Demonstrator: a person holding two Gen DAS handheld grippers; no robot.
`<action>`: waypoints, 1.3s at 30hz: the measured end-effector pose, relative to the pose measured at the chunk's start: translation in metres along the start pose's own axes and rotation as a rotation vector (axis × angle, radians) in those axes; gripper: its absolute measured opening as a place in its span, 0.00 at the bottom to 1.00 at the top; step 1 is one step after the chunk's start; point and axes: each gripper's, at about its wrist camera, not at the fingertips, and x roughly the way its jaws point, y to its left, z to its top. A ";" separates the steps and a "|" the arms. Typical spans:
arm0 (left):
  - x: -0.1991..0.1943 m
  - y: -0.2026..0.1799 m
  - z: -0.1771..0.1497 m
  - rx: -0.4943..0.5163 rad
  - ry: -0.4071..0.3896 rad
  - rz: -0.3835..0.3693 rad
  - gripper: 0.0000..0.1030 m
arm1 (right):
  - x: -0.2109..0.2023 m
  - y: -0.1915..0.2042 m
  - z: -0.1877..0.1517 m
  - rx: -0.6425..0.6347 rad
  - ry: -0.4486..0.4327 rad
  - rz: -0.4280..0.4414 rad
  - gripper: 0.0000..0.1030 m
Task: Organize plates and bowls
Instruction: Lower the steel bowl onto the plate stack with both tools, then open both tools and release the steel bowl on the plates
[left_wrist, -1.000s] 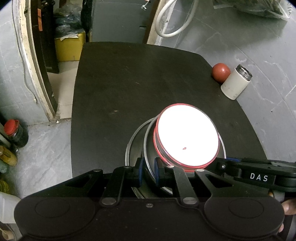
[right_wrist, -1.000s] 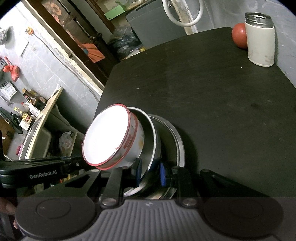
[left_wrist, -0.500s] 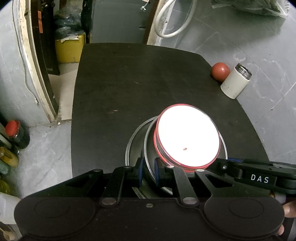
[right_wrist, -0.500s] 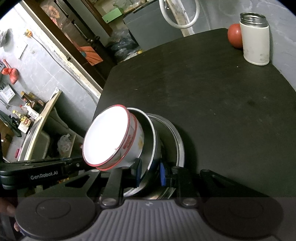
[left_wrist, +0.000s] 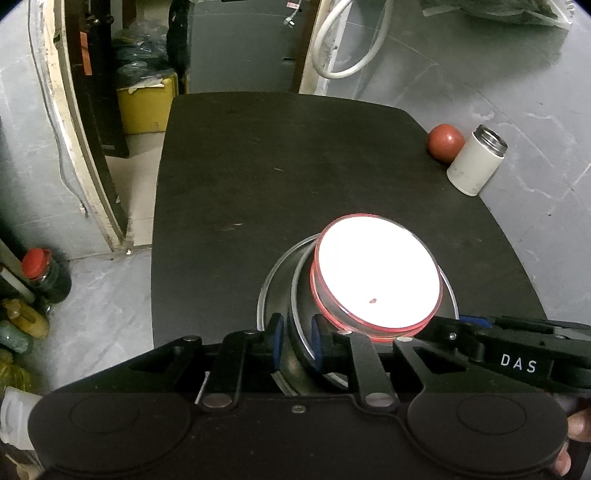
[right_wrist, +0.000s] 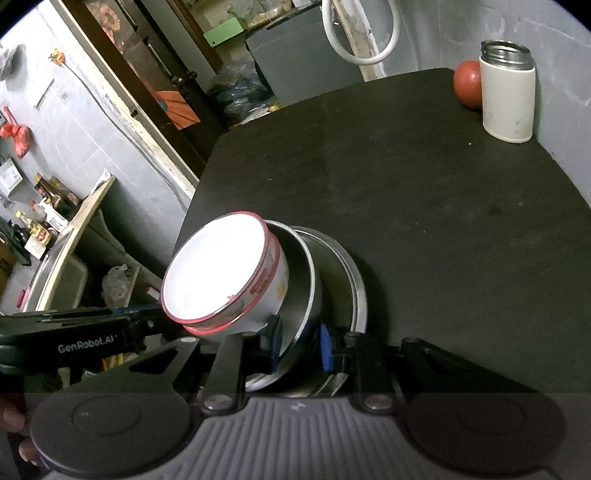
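Stacking looks basically done: the white enamel bowl with the red rim (right_wrist: 225, 273) sits tilted in a steel bowl (right_wrist: 301, 291), which is nested in a wider steel plate (right_wrist: 351, 291) near the table's (left_wrist: 295, 177) front edge. Left gripper (left_wrist: 297, 343) and right gripper (right_wrist: 299, 345) each have their jaws pinched on the steel bowl's rim. What's left, I'd guess, is setting the stack flat and letting go. A white canister (right_wrist: 508, 92) and red ball (right_wrist: 467, 85) sit at the far right corner.

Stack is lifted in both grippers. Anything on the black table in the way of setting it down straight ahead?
Nothing visible. The table ahead of the stack, steel plate, steel bowl and white bowl, is bare. Only a red ball and a white flask stand at its far right edge, off that path.
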 end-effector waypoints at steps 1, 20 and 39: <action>0.000 0.000 0.000 -0.001 -0.001 0.001 0.18 | -0.001 0.002 -0.001 -0.008 -0.006 -0.013 0.27; -0.014 -0.002 -0.004 -0.014 -0.060 0.049 0.32 | -0.014 0.000 -0.006 -0.016 -0.052 -0.061 0.41; -0.033 -0.013 -0.010 -0.010 -0.146 0.099 0.73 | -0.036 -0.011 -0.011 -0.040 -0.103 -0.028 0.76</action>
